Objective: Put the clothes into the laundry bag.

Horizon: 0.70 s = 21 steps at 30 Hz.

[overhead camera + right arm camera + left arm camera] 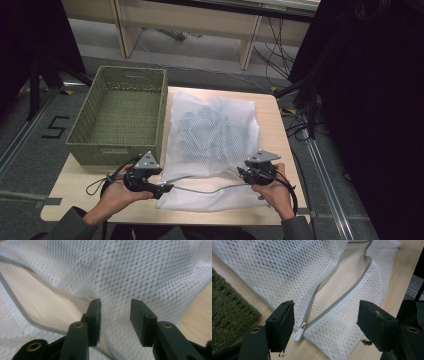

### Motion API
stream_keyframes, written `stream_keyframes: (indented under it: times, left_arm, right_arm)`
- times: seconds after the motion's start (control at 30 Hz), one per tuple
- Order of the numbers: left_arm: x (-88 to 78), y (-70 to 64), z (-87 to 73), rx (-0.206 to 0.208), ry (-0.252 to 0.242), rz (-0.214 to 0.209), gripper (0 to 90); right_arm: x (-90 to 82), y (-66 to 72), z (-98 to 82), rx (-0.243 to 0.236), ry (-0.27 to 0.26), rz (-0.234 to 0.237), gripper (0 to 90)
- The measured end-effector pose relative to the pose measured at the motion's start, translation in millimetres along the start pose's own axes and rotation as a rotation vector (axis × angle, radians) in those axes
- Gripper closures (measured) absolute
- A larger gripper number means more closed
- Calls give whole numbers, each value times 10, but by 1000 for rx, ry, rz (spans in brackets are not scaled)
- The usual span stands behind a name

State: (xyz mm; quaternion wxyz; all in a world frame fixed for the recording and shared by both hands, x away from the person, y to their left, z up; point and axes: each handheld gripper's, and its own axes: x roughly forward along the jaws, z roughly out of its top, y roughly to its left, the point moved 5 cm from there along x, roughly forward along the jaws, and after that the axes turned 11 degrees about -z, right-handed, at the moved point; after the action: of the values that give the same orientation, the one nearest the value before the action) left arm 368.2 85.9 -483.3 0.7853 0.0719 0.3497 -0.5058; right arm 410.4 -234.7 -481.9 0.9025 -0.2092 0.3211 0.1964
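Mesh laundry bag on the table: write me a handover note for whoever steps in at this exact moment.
Left tongs: open, jaws either side of the white zipper pull, not pinching it.
Right tongs: open over the mesh near the bag's right end, gripping nothing.
White mesh laundry bag: flat on the table with bluish cloth inside; its grey zipper gapes open along the near edge, slider at the left end.
Green woven basket: left of the bag, nothing visible inside.
Done: bag loaded.
Left, probably: grip the pull, hold the mesh, close the zipper, perhaps move the bag to the basket.
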Motion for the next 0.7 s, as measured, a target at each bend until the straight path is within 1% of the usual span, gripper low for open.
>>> stream_keyframes:
  times: [0.03, 0.07, 0.1, 0.13, 0.17, 0.2, 0.23, 0.27, 0.3, 0.33, 0.37, 0.4, 0.43, 0.47, 0.5, 0.53, 0.57, 0.6, 0.63, 0.67, 0.7]
  left_arm:
    - [-3, 0, -1, 1, 1, 6, 291]
    - [-5, 2, 1, 3, 0, 5, 289]
    - [-5, 5, 4, 5, -3, 1, 288]
    - [-7, 7, 5, 6, -4, 1, 288]
    - [-8, 10, 5, 9, -3, 0, 287]
    - [-7, 9, 2, 5, -4, 0, 286]
    - [-4, 7, 1, 0, -7, -2, 284]
    - [-5, 7, 0, 4, -8, -2, 283]
    - [-8, 8, -2, 6, -8, -3, 284]
    - [-13, 8, -5, 7, -8, 4, 283]
    - [-20, 12, -11, 7, -5, 5, 282]
    - [-22, 18, -16, 16, -6, 1, 282]
    - [-25, 24, -25, 20, -5, 1, 281]
    - [-30, 26, -38, 15, -3, 7, 280]
    - [-38, 32, -50, 16, 2, 10, 278]
    - [-40, 39, -62, 10, -1, 6, 274]
    - [-55, 47, -73, 11, -1, 12, 274]
    - [-63, 49, -81, 2, -1, 18, 273]
    - [-79, 62, -88, 23, 3, 11, 272]
    - [-83, 59, -98, 3, -7, 15, 271]
    - [-102, 69, -107, 13, -4, 16, 270]
  right_arm:
    - [-5, -12, 15, 11, -14, 3, 571]
    - [5, -29, 31, 9, -44, 1, 561]
    - [-5, -29, 34, 27, -41, 7, 546]
    - [-7, -41, 39, 32, -54, 5, 525]
    - [-23, -38, 43, 53, -47, 14, 500]
    - [-22, -42, 59, 68, -64, 15, 474]
    - [-36, -39, 67, 89, -64, 30, 448]
    - [-55, -35, 82, 117, -68, 35, 429]
    - [-77, -38, 96, 133, -73, 46, 413]
    - [-87, -35, 118, 152, -97, 49, 398]
    - [-121, -15, 129, 184, -91, 65, 385]
    - [-114, -36, 152, 171, -130, 69, 374]
    - [-143, -22, 161, 195, -131, 77, 362]
    - [-156, -15, 169, 198, -139, 95, 355]
    - [-177, -4, 172, 214, -139, 99, 347]
    - [-178, -18, 178, 197, -157, 101, 342]
    - [-193, -9, 179, 201, -161, 105, 339]
    - [-214, 31, 180, 237, -167, 115, 335]
    - [-235, 31, 174, 232, -154, 116, 333]
    - [-233, 28, 175, 218, -173, 123, 331]
    - [-256, 46, 162, 226, -160, 124, 328]
